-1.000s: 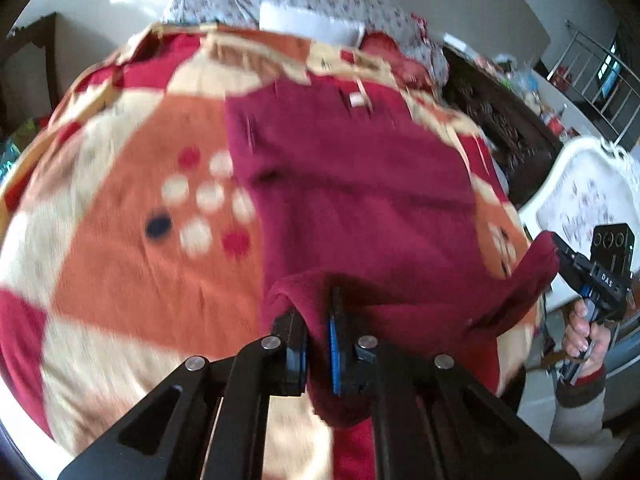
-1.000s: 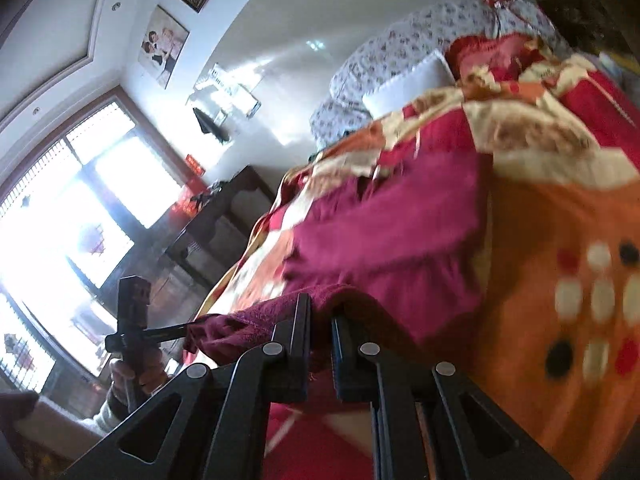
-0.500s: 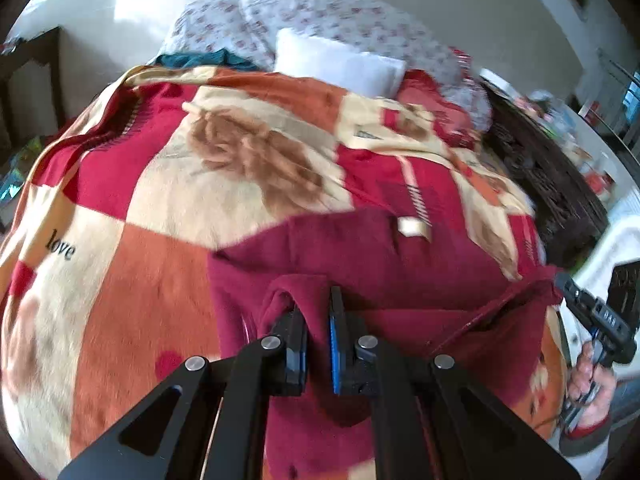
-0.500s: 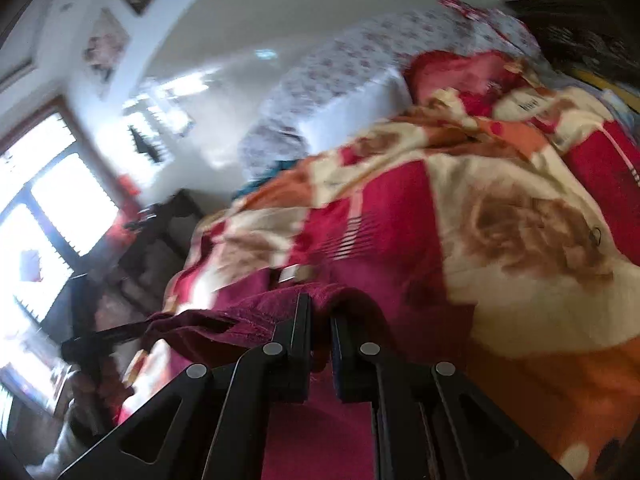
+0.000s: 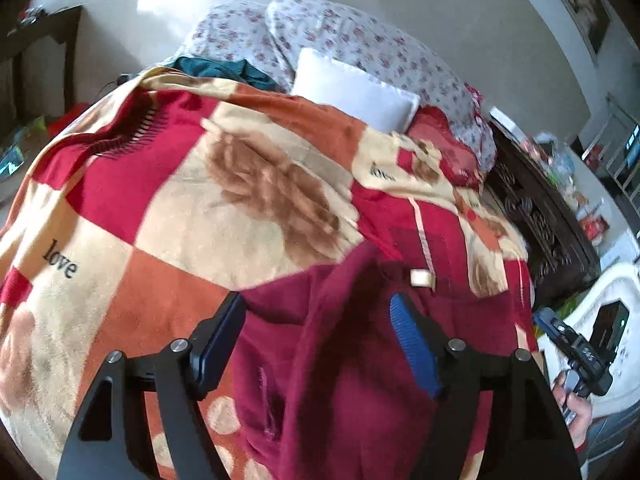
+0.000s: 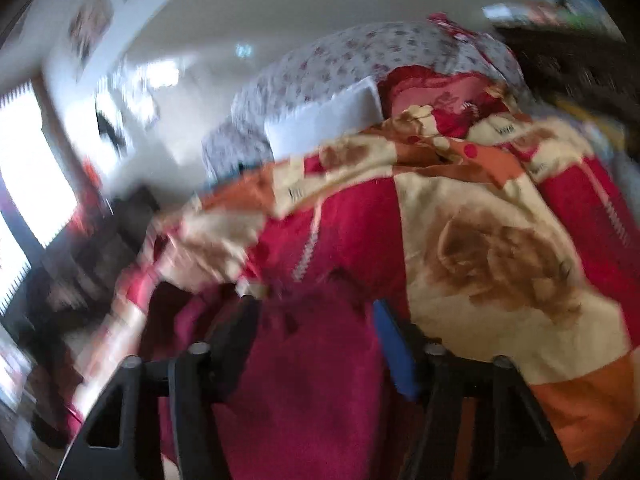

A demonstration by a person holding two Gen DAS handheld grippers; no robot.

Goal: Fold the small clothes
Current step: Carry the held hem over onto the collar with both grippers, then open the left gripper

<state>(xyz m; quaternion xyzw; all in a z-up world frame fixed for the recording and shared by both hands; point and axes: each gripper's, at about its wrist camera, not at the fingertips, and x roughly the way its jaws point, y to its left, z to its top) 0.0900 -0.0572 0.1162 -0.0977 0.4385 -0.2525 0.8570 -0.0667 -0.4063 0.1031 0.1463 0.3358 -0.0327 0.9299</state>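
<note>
A dark red fleece garment (image 5: 344,360) lies folded over on the patchwork blanket (image 5: 192,216), a small pale label near its far edge. My left gripper (image 5: 320,332) hangs just above it. Its jaws are opening and wide apart, with the cloth lying between them and the blue pads off the fabric. In the blurred right wrist view the same garment (image 6: 312,380) fills the lower middle. My right gripper (image 6: 316,320) stands over it with jaws opening and cloth between them, not pinched. From the left wrist view the right gripper (image 5: 568,344) shows at the bed's right side, held by a hand.
A white pillow (image 5: 356,92) and flowered pillows (image 5: 360,44) lie at the head of the bed. A dark carved wooden cabinet (image 5: 540,224) stands along the right side. A bright window (image 6: 24,184) lights the left of the right wrist view.
Both grippers carried the garment's near edge up the bed toward the pillows, folding it over. Both then went from shut on the cloth to apart, and the cloth dropped onto the garment.
</note>
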